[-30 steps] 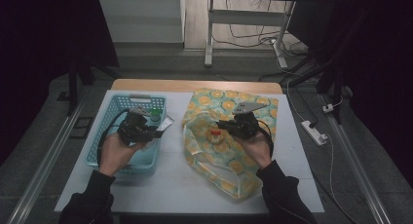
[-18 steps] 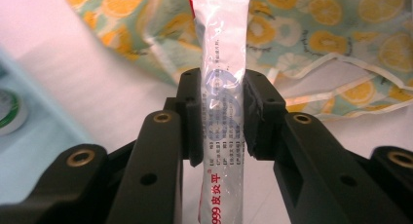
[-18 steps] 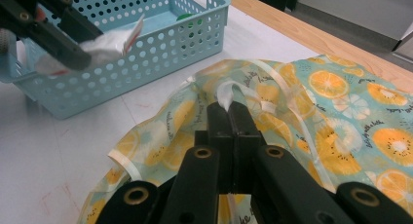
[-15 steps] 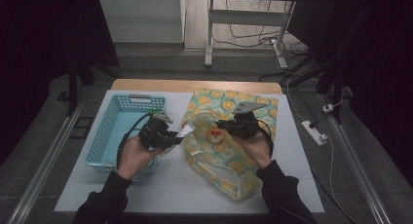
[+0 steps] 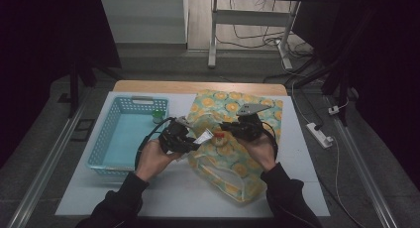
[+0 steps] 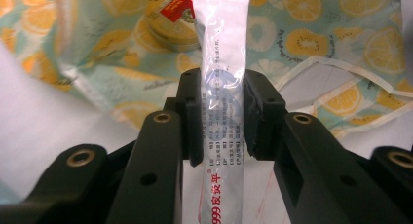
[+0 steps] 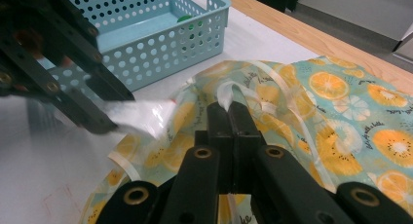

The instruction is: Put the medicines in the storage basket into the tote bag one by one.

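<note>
The left gripper (image 6: pixel 221 121) clamps a white sachet (image 6: pixel 221 63) printed "999", its finer print unreadable, its top cut off at 12 o'clock over the fruit-print bag (image 5: pixel 237 161). The right gripper (image 7: pixel 229 109) pinches the bag's strap (image 7: pixel 229 92).

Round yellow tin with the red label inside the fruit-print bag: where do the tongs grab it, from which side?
Grip the round yellow tin across its rim, on opposite edges, coming in through the mouth of the fruit-print bag, probably from above. It lies flat, lid up, so the face gives no hold. The left tongs already hold the white sachet; the right tongs pinch the bag's edge open.
</note>
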